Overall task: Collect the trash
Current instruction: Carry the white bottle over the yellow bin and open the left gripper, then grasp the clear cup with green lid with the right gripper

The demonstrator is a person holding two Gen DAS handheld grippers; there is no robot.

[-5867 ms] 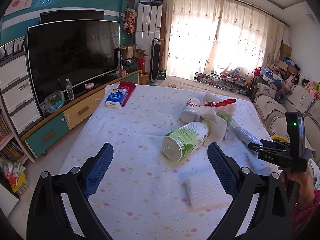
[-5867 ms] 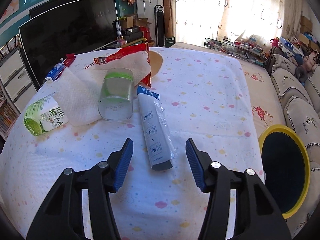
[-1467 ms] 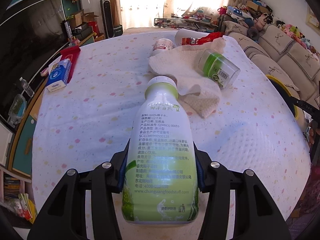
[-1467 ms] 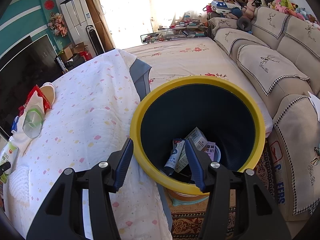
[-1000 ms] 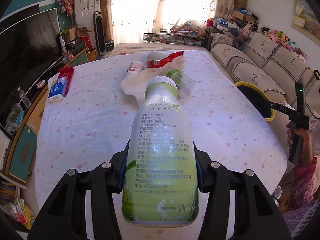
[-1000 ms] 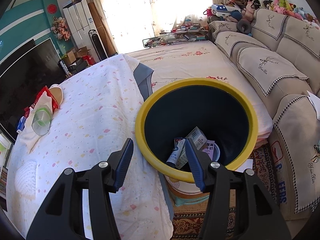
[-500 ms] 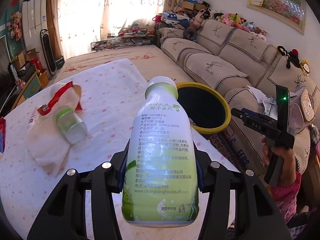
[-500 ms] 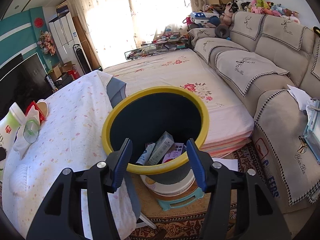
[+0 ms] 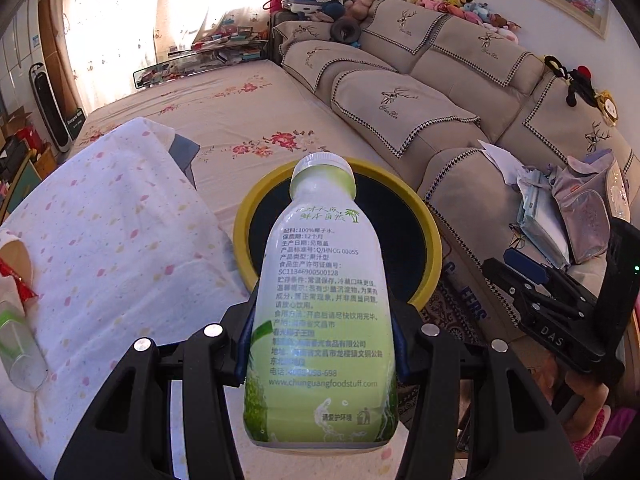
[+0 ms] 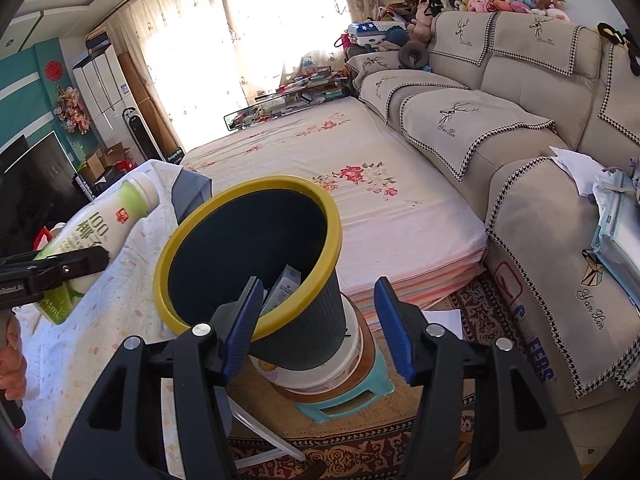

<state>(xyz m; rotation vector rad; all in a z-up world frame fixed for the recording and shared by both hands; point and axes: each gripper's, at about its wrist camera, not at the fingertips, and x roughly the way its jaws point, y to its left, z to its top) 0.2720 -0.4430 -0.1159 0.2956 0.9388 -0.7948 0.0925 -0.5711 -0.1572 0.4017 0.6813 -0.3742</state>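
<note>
The green-and-white bottle [image 9: 324, 304] is gripped between the left gripper's [image 9: 322, 336] jaws, cap toward the yellow-rimmed bin [image 9: 432, 240], while the right gripper's [image 10: 318, 328] jaws are spread and empty.

Low table under a white cloth dotted with pastel flecks [image 9: 120, 216], bearing at its left edge a clear plastic jar with green lid [image 9: 16, 344], lying on its side, and a red snack wrapper [image 9: 18, 286]. On patterned red carpet [image 10: 360, 448]: teal plastic stool [image 10: 348, 396], carrying a white tub [image 10: 320, 376] with the yellow-rimmed dark bin [image 10: 304, 332] on top.
</note>
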